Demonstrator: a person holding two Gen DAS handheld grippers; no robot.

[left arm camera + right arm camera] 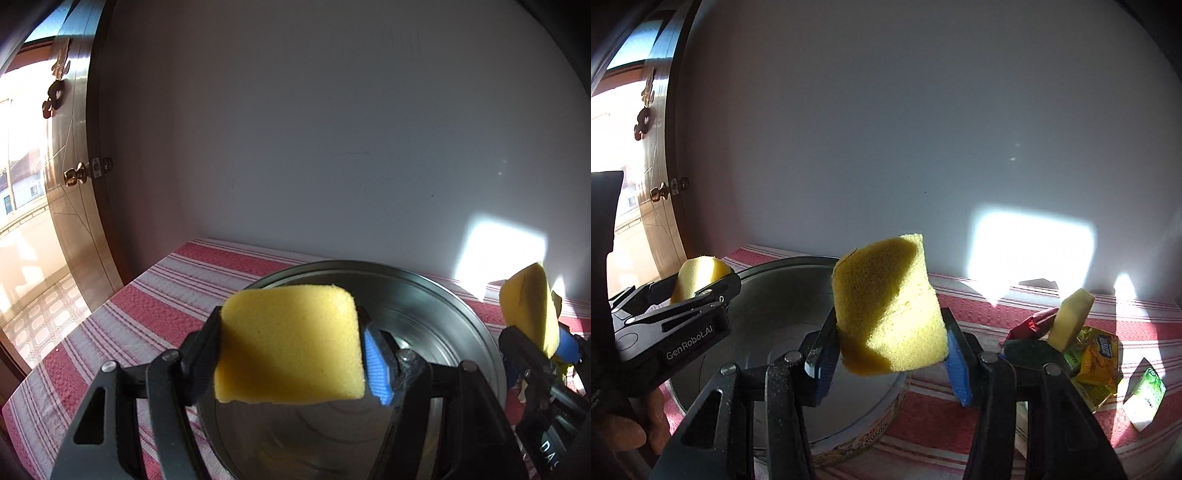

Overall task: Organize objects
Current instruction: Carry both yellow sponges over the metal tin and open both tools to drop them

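My left gripper [291, 356] is shut on a flat yellow sponge [288, 332], which it holds above a round metal tin [461, 306]. My right gripper [888, 356] is shut on a second yellow sponge [886, 306], squeezed into a curve over the tin's [764, 325] right side. Each view shows the other gripper. The right gripper [543, 350] with its sponge [528, 306] is at the far right of the left wrist view. The left gripper [701, 291] with its sponge [698, 271] is at the left of the right wrist view.
A red and white striped cloth [110, 332] covers the table, which stands against a pale wall. To the right of the tin lie a third sponge with a green pad [1071, 317], a red packet [1030, 326], a yellow packet [1097, 362] and a green packet [1145, 398]. An open brown door [70, 206] is at the left.
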